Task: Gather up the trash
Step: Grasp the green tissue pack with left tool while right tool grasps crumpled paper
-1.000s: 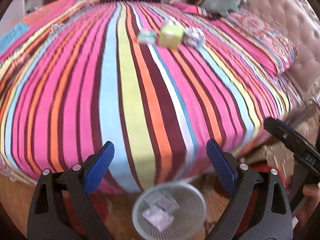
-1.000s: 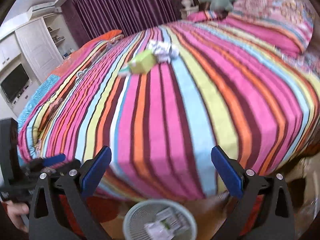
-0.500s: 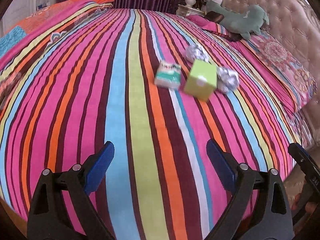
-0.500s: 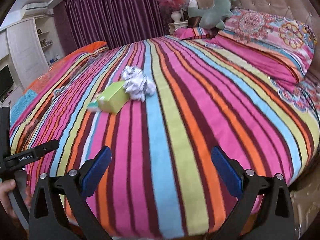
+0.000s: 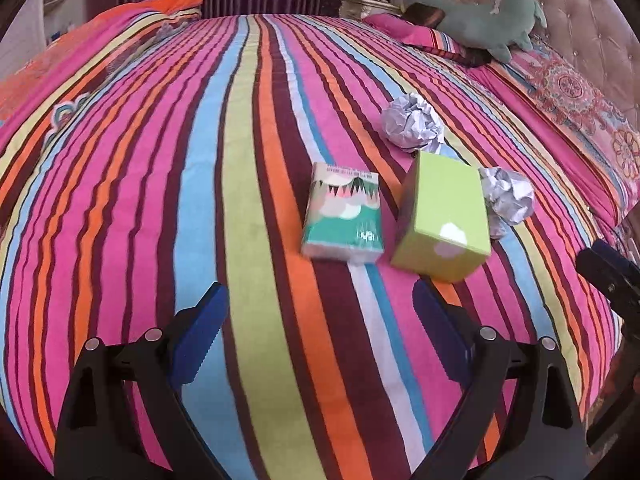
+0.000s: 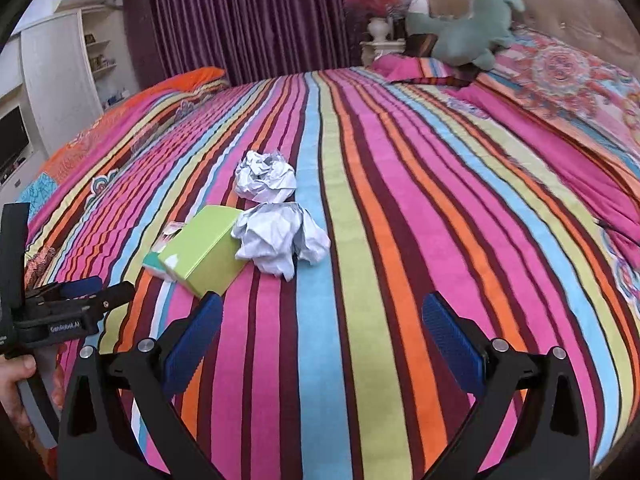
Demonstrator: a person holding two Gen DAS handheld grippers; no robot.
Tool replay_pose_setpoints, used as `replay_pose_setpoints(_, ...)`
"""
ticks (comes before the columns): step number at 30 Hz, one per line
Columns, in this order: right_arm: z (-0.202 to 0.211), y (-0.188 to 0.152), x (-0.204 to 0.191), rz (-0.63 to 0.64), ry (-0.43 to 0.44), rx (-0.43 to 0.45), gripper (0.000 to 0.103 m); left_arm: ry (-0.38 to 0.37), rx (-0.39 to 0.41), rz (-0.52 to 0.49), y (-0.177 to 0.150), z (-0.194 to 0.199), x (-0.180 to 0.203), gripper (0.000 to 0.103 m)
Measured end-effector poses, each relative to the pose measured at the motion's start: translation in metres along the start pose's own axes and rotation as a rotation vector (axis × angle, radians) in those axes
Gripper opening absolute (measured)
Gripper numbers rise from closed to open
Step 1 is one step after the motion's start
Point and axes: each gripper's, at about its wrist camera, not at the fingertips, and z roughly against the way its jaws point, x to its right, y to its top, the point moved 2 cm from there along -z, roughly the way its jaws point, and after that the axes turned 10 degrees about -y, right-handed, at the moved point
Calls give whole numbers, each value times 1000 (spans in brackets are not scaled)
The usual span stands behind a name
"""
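Note:
On the striped bedspread lie a green-and-white tissue pack, a lime-green box and two crumpled paper balls, one behind the box and one at its right side. My left gripper hangs open just short of the tissue pack, nothing between its blue pads. In the right wrist view the box and both paper balls lie ahead and left of my open, empty right gripper. The tissue pack peeks out behind the box.
A green plush toy and patterned pillows lie at the padded headboard, far right. Purple curtains and white shelving stand beyond the bed. The left gripper's body, held by a hand, shows at the left edge of the right wrist view.
Both grippers have moved from the bed's edge, over the mesh bin on the floor, forward across the bedspread. The trash now lies much closer; the bin has dropped out of view.

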Motion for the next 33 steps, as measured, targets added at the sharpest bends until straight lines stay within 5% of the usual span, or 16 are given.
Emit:
replay_pose_setpoints(10, -39, 17, -19, 100, 11, -40, 96, 0, -42, -12, 18, -32, -7, 91)
replay_pose_setpoints(18, -67, 32, -31, 179, 36, -52, 96, 34, -67, -116, 27, -47, -6, 91)
replay_pose_setpoints(29, -101, 39, -47, 167, 34, -122, 96, 59, -77, -123, 41, -67, -5, 91)
replay_pose_setpoints(30, -103, 39, -46, 159, 35, -128, 94, 70, -74, -124, 42, -69, -5, 91)
replay_pose_setpoints(33, -105, 36, -43, 134, 53, -145, 67, 84, -69, -119, 43, -73, -5, 90)
